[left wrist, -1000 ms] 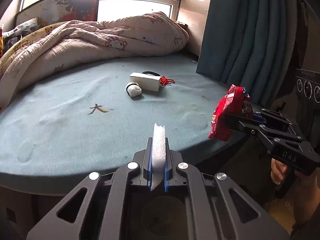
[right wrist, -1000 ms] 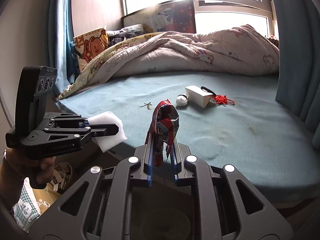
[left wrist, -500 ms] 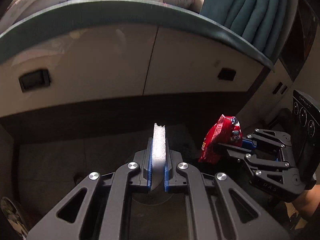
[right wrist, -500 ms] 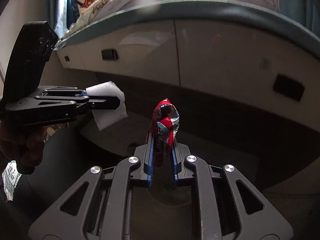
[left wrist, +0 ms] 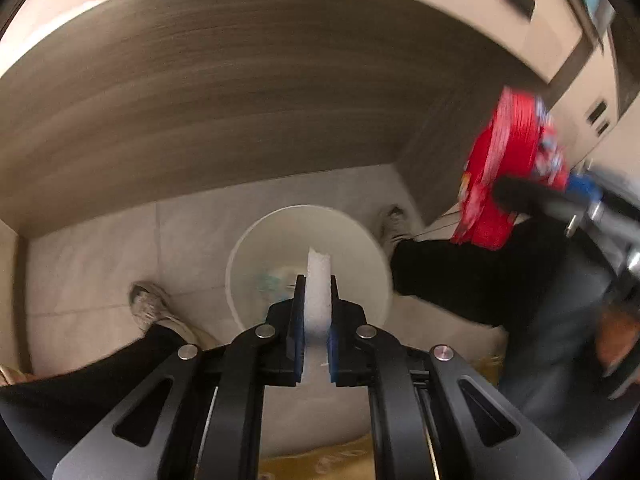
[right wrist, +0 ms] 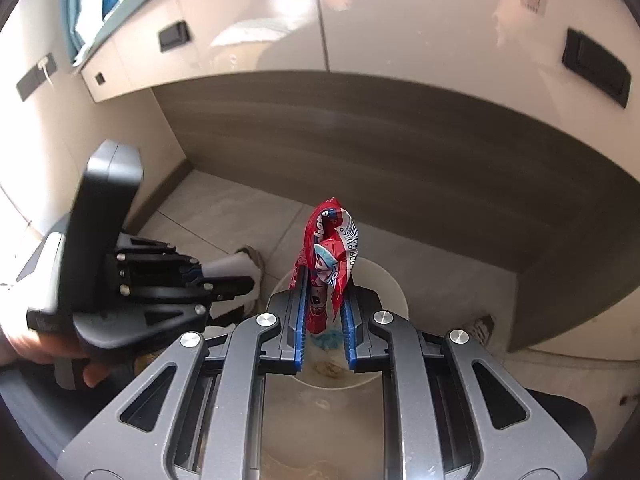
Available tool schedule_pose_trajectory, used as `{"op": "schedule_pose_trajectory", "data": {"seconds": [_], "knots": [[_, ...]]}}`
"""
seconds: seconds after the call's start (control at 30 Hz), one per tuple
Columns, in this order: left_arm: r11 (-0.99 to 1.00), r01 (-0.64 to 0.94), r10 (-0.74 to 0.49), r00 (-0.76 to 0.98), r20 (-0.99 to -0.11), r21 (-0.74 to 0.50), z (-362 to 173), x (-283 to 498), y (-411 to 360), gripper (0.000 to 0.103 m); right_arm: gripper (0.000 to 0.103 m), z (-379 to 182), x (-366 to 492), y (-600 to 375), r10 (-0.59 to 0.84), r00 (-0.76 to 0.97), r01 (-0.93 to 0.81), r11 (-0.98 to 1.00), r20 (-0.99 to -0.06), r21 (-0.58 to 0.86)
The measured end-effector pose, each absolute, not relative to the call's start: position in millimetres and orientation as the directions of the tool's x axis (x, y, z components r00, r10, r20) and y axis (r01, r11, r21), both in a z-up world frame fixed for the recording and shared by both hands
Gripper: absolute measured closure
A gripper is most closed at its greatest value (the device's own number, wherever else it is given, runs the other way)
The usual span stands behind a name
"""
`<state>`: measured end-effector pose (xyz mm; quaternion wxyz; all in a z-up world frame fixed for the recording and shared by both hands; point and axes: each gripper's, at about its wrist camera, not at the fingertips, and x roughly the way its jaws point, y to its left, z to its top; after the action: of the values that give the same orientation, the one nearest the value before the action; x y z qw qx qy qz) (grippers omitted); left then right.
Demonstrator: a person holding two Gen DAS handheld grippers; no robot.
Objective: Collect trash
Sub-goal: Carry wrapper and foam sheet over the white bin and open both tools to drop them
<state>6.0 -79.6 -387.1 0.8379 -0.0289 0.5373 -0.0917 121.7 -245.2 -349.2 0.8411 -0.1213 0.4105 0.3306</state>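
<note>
My left gripper [left wrist: 314,284] is shut on a white foam piece [left wrist: 318,280] and points down over a white round bin [left wrist: 248,248] on the floor. My right gripper [right wrist: 324,280] is shut on a red snack wrapper [right wrist: 330,248] and hangs above the same bin [right wrist: 394,292], which holds some scraps. The wrapper also shows blurred at the right of the left wrist view [left wrist: 508,168], held by the right gripper. The left gripper body shows at the left of the right wrist view [right wrist: 160,280].
The person's two shoes [left wrist: 148,304] [left wrist: 394,224] and dark trouser legs [left wrist: 480,268] stand on either side of the bin on the tiled floor. A dark curved bed base panel [left wrist: 220,100] with white drawer fronts [right wrist: 400,16] rises behind the bin.
Both grippers have swung down from the bed to the floor. They now point at the white bin, each still holding its piece.
</note>
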Motion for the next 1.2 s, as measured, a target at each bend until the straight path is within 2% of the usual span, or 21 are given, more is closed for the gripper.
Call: {"op": "schedule_pose_trajectory", "data": {"seconds": [0.17, 0.6, 0.67, 0.7, 0.73, 0.77, 0.8, 0.93, 1.2], "knots": [[0.981, 0.154, -0.167, 0.333, -0.928, -0.122, -413.8, 11.4, -85.0, 0.096, 0.089, -363.4, 141.2, -233.0, 0.418, 0.432, -0.643, 0.764, -0.799, 0.053], [0.963, 0.17, -0.252, 0.27, -0.929, -0.211, -436.7, 27.8, -85.9, 0.095, 0.089, -378.5, 149.7, -219.4, 0.376, 0.41, -0.637, 0.77, -0.831, 0.034], [0.965, 0.171, -0.24, 0.274, -0.931, -0.198, -437.4, 29.5, -87.0, 0.085, 0.089, -379.2, 151.2, -219.1, 0.37, 0.41, -0.632, 0.774, -0.833, 0.033], [0.967, 0.164, -0.233, 0.278, -0.932, -0.193, -437.9, 30.2, -86.6, 0.059, 0.089, -378.9, 151.5, -218.6, 0.369, 0.409, -0.629, 0.777, -0.835, 0.035], [0.972, 0.147, -0.221, 0.287, -0.932, -0.185, -436.9, 30.6, -84.1, 0.027, 0.089, -379.2, 152.1, -217.8, 0.368, 0.409, -0.625, 0.78, -0.835, 0.037], [0.978, 0.123, -0.201, 0.304, -0.931, -0.171, -435.9, 31.3, -83.0, 0.017, 0.089, -378.8, 152.3, -217.9, 0.367, 0.41, -0.622, 0.782, -0.835, 0.038], [0.982, 0.099, -0.187, 0.322, -0.928, -0.163, -434.2, 32.6, -81.7, 0.014, 0.089, -378.0, 153.0, -217.4, 0.367, 0.411, -0.62, 0.784, -0.835, 0.04], [0.982, 0.019, -0.184, 0.349, -0.919, -0.19, -427.4, 37.1, -62.4, 0.01, 0.089, -381.2, 154.2, -215.9, 0.366, 0.406, -0.616, 0.786, -0.838, 0.044], [0.975, -0.1, -0.138, 0.429, -0.893, -0.199, -409.7, 39.2, -33.5, 0.008, 0.088, -391.9, 147.7, -200.8, 0.358, 0.345, -0.669, 0.742, -0.868, 0.041]]}}
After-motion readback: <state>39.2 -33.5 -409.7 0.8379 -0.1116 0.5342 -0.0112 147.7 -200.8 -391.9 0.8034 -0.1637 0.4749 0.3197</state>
